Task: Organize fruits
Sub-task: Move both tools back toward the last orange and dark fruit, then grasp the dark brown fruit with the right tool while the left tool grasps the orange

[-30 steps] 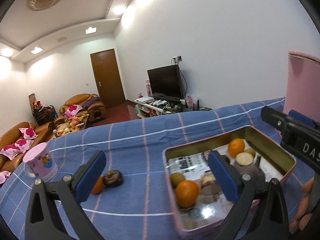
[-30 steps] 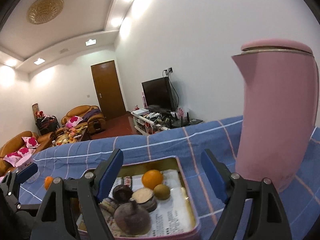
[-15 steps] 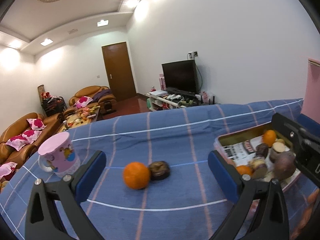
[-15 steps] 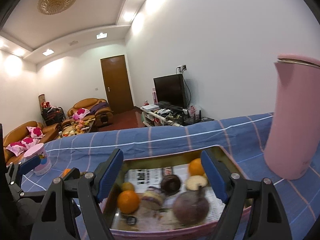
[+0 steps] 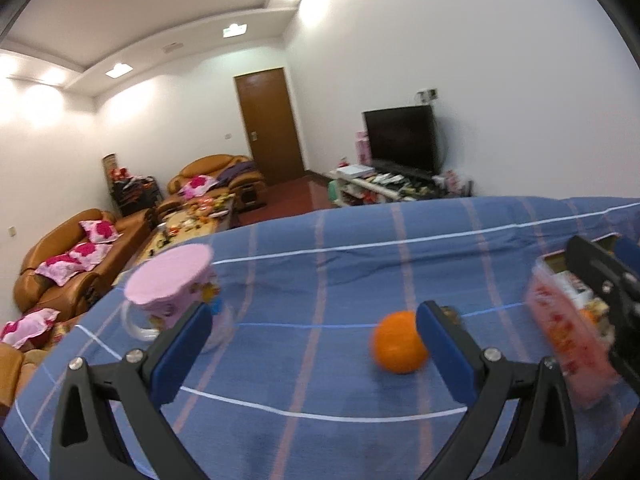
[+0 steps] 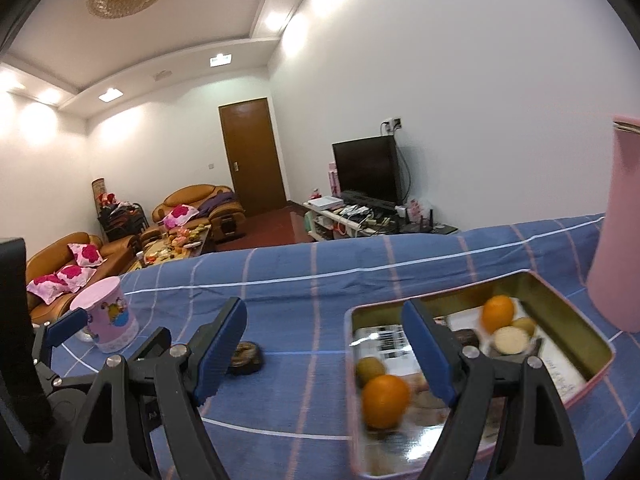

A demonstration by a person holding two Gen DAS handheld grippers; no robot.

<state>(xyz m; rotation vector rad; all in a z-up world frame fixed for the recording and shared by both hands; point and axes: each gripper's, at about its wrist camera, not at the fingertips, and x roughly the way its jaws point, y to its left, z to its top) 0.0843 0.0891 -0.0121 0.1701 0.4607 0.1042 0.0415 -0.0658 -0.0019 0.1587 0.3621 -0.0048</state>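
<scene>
Left gripper jaws apart, empty; loose orange just left of the biscuit tin, beside the right pad. Centre it, then close gently. Right gripper jaws apart, idle over the tin. Desk cloth soft; orange may roll.

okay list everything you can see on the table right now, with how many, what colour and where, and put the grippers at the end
Tin: one, pink outside, gold inside, right side of the table.
Oranges in the tin: two, orange, one near corner, one far side.
Other fruit in the tin: several, green, brown and pale; blurred, count unclear.
Orange on the cloth: one, orange, left of the tin.
Dark round fruit: one, brown-black, on the cloth left of the tin.
Cup: one, pink, cartoon print, left side of the table.
Kettle: one, pink, behind the tin at right.
Tablecloth: one, blue with pale stripes.
Left gripper: open, empty, near the loose orange.
Right gripper: open, empty, above the tin's left edge.
</scene>
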